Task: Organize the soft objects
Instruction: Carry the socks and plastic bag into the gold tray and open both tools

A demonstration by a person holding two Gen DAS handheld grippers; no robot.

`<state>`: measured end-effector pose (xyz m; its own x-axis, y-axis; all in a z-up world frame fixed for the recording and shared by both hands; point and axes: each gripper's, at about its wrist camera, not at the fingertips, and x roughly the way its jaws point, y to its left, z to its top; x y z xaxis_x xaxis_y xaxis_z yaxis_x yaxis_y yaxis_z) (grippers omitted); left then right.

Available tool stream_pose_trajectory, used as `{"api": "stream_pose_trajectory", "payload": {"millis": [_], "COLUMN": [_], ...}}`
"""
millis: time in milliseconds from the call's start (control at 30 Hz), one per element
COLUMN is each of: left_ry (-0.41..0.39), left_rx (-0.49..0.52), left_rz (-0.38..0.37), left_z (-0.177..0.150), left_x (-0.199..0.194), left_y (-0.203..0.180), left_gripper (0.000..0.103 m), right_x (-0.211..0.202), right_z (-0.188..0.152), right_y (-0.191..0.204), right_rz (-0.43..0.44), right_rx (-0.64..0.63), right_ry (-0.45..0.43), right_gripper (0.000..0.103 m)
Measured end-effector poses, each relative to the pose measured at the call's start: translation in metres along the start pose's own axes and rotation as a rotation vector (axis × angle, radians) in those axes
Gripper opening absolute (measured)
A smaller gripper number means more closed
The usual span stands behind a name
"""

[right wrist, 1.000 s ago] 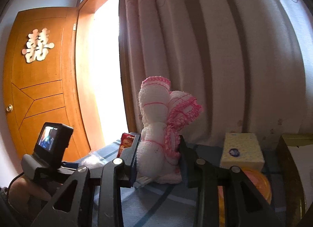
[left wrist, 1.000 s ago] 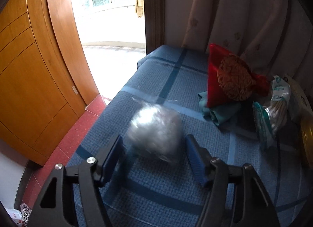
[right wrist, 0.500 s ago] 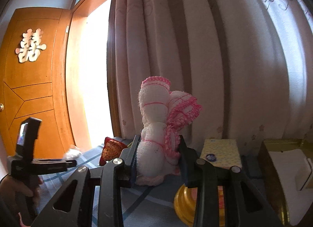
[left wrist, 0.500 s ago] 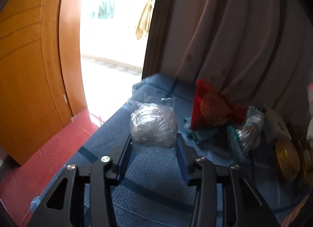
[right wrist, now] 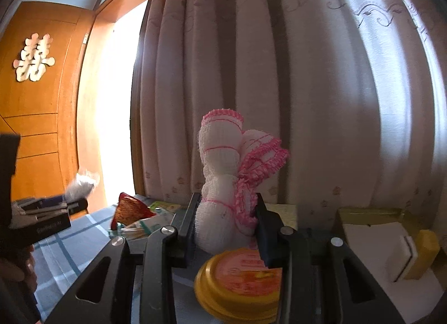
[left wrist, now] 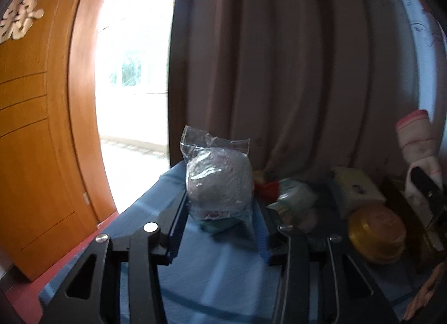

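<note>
My left gripper (left wrist: 219,206) is shut on a grey fluffy ball in a clear plastic bag (left wrist: 219,183) and holds it up above the blue checked bed cover (left wrist: 212,276). My right gripper (right wrist: 226,212) is shut on a white knitted cloth with pink trim (right wrist: 226,184), held upright in the air; it also shows at the right edge of the left wrist view (left wrist: 417,139). The left gripper with its bag shows at the left of the right wrist view (right wrist: 81,184).
A red pouch (right wrist: 128,209) and a packet of cotton swabs (right wrist: 142,226) lie on the cover. A round yellow tin (right wrist: 240,282), a yellow sponge (left wrist: 354,187) and an open gold box (right wrist: 385,240) lie near the curtain (right wrist: 279,86). A wooden door (left wrist: 33,128) stands left.
My left gripper has closed on the bagged grey ball and lifted it off the cover, tilting upward. My right gripper has carried the knitted cloth rightward, over the yellow tin.
</note>
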<state>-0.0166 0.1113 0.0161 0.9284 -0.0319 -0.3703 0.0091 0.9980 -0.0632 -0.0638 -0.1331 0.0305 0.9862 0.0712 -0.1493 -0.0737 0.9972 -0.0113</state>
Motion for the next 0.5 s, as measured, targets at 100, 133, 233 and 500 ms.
{"api": "stream_pose_trajectory", "payload": {"millis": [100,133,233,500], "left_ry": [-0.025,-0.032,-0.062,-0.123], "left_rx": [0.029,0.041,0.079,0.155], "left_rz": [-0.031,-0.045,-0.079,-0.169], "left_z": [-0.001,-0.002,-0.007,-0.011], "left_x": [-0.002,-0.003,-0.003,-0.019], "left_y": [-0.024,-0.032,-0.063,-0.124], "left_gripper": [0.043,0.043,0.043,0.043], "right_x": [-0.004,-0.006,-0.009,-0.024], "right_z": [-0.001,-0.001,-0.001,-0.007], "right_y": [-0.008,-0.011,-0.023,-0.067], "right_rz": [-0.026,-0.036,-0.063,-0.149], "right_rx": [-0.025,-0.035,-0.042,-0.017], "right_ry": [-0.004,-0.005,-0.008,-0.008], "right_gripper": [0.037,0.037,0.037,0.038]}}
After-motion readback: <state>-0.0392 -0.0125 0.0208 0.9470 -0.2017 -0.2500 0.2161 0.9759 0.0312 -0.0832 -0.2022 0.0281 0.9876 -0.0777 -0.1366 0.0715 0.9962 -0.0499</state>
